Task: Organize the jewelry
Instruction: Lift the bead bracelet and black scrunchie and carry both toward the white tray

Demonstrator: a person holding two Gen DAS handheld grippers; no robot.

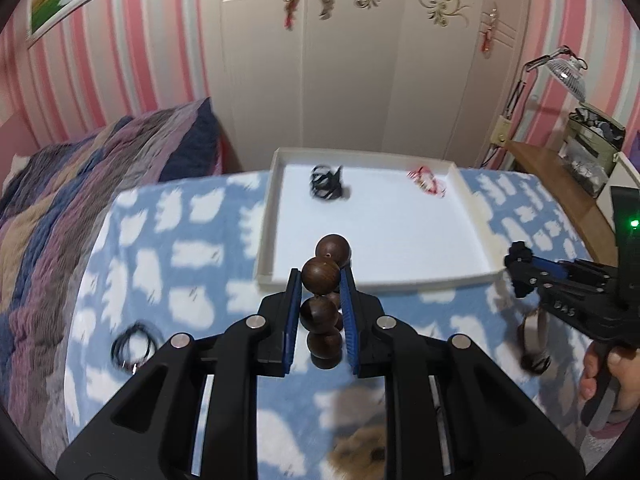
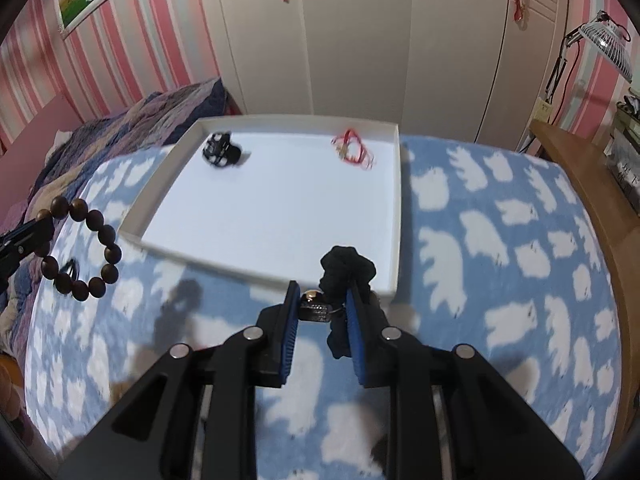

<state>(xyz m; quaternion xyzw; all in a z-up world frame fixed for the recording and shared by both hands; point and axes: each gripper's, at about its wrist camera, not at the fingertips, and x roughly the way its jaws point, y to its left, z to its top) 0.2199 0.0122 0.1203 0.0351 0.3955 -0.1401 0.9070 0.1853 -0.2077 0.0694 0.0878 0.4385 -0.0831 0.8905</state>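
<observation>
My left gripper (image 1: 320, 280) is shut on a brown wooden bead bracelet (image 1: 325, 276) and holds it above the blue cloth just before the white tray (image 1: 476, 220). The bracelet also shows in the right wrist view (image 2: 80, 248). My right gripper (image 2: 322, 296) holds a black fabric scrunchie (image 2: 346, 272) against its right finger, with a small metal tag (image 2: 316, 312) between the jaws, near the tray's (image 2: 394, 216) front right corner. In the tray lie a black hair clip (image 1: 326, 182) and a red string bracelet (image 1: 428, 180).
A black cord loop (image 1: 132, 346) lies on the blue cloud-pattern cloth (image 1: 168, 272) at left. A brown item (image 1: 532, 340) lies under the right gripper (image 1: 520, 268). A quilted bed (image 1: 80, 184) is at left, a wooden desk (image 1: 560, 176) at right, a wardrobe (image 1: 360, 60) behind.
</observation>
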